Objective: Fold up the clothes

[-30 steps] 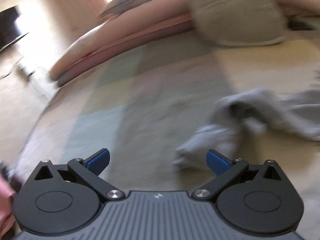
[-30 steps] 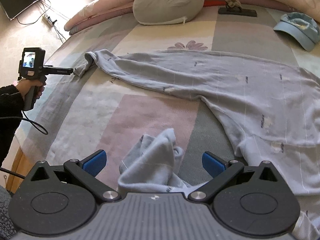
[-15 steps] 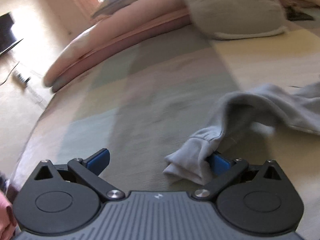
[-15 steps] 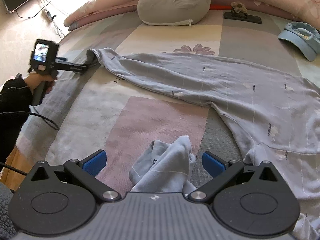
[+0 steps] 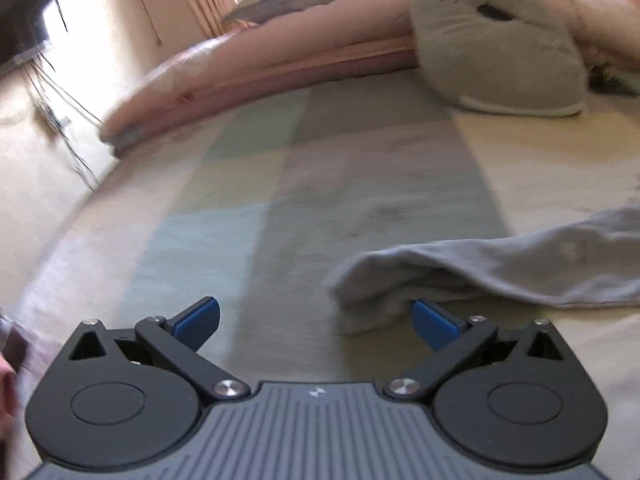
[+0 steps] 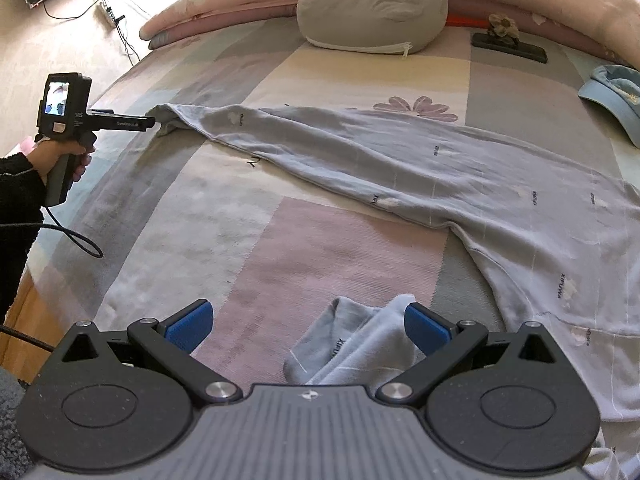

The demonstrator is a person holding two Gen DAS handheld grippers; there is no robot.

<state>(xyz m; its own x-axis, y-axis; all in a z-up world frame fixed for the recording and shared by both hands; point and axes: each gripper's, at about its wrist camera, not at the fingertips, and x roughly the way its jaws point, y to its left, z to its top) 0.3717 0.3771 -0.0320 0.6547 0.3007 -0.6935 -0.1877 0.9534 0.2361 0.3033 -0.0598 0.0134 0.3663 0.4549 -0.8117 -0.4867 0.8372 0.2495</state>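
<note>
the pale grey long-sleeved cotton top (image 6: pixel 500 200) lies spread on the patchwork pastel bed cover (image 6: pixel 320 248), its body toward the right of the bed and one sleeve stretched in a long line away from the body toward the bed's left edge. that sleeve's ribbed cuff (image 5: pixel 360 304) sits just in front of the left gripper (image 5: pixel 316 316), a little toward its right blue pad, the sleeve's long axis running off to the right of the fingers. the left fingers stand wide apart and hold nothing; from the right wrist view the tool's tip appears to touch the cuff. the other sleeve is bunched in soft folds (image 6: pixel 360 340) between the right gripper (image 6: pixel 308 324) fingers, which are also spread open, gripping nothing. so each cuff has its own near gripper. the knit looks thin, limp and lightly creased, likely to sag when lifted. beyond the top, a grey padded cat-face cushion (image 6: pixel 372 0) leans on a pink bolster (image 6: pixel 540 4), and a light blue cap (image 6: pixel 616 96) rests near the top's shoulder.
</note>
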